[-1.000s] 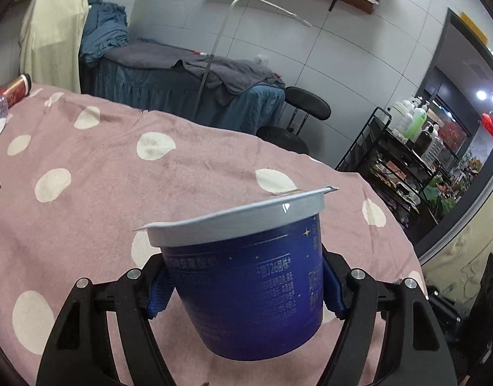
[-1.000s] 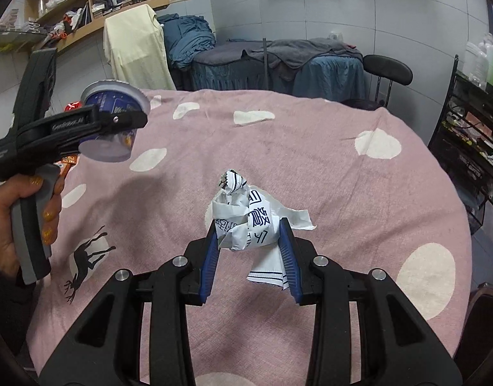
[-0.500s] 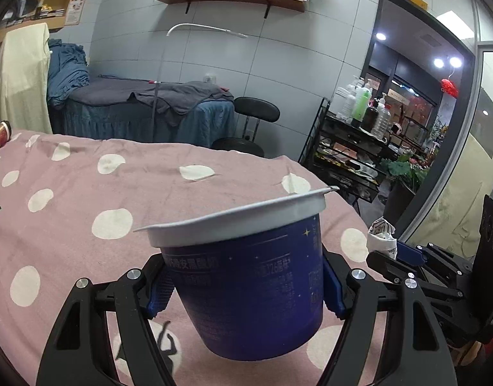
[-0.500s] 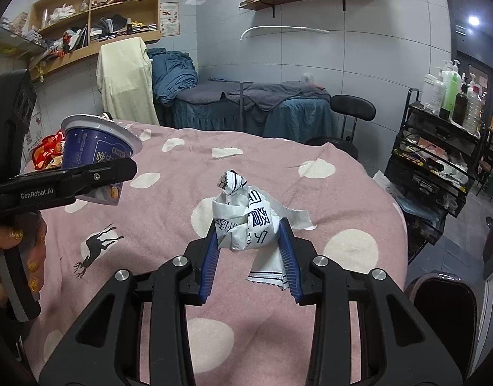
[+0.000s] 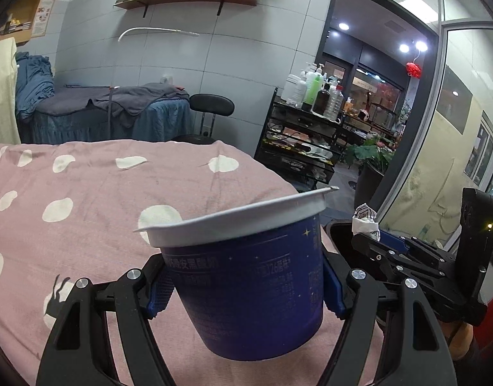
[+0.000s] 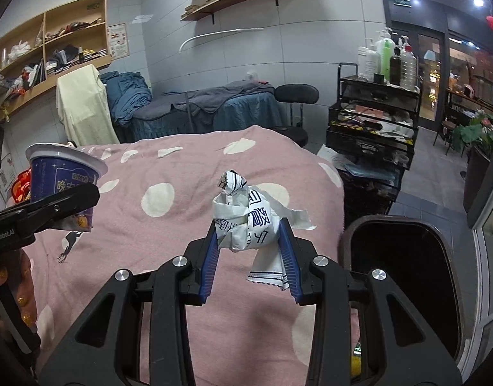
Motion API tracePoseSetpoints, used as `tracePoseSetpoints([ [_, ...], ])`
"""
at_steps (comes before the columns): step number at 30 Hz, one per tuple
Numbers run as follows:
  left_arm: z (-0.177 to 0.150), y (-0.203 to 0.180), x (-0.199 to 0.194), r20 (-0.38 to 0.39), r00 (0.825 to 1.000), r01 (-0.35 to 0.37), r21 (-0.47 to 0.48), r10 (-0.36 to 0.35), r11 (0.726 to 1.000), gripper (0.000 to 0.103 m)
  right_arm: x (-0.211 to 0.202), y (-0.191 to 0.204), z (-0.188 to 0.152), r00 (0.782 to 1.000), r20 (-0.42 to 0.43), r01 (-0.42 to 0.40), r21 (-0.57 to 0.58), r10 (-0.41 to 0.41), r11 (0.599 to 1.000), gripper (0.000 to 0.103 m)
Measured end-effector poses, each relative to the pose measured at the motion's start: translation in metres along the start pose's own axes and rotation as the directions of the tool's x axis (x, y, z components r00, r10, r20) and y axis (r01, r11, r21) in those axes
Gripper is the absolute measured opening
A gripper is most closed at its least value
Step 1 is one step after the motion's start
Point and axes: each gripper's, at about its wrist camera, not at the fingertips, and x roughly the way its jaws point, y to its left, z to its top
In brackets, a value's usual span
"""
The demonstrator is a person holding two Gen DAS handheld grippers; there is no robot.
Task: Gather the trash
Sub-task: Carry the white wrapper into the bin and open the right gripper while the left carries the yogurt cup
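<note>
The left claw point(image 5: 246, 284) clamps a dark blue plastic yogurt cup point(image 5: 246, 283) above the pink polka-dot bed point(image 5: 102, 199). The right claw point(image 6: 248, 254) pinches a crumpled white printed wrapper point(image 6: 246, 222), a black bin point(image 6: 404, 270) just right of it.

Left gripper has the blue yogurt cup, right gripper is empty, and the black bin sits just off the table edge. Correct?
Not quite. The right gripper is not empty: the right wrist view shows it shut on a crumpled white wrapper. The left gripper does hold the blue yogurt cup, and the black bin sits beside the table edge.
</note>
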Motion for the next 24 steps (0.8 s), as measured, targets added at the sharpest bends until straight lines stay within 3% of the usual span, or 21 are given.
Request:
tracePoseSetpoints([
  [10, -0.009, -0.04, 0.015, -0.037, 0.996, 0.086, 0.034, -0.085, 0.996, 0.073, -0.011, -0.059, -0.024, 0.989, -0.024, 0.145, 0.128, -0.143, 0.981, 0.037],
  [16, -0.014, -0.062, 0.023, -0.062, 0.99, 0.133, 0.059, -0.13, 0.989, 0.073, -0.003, -0.097, -0.047, 0.967, -0.111, 0.248, 0.226, -0.227, 0.942, 0.038],
  [24, -0.019, -0.085, 0.031, -0.091, 0.981, 0.179, 0.088, -0.171, 0.98, 0.073, 0.015, -0.135, -0.078, 0.94, -0.235, 0.316, 0.321, -0.248, 0.893, 0.039],
])
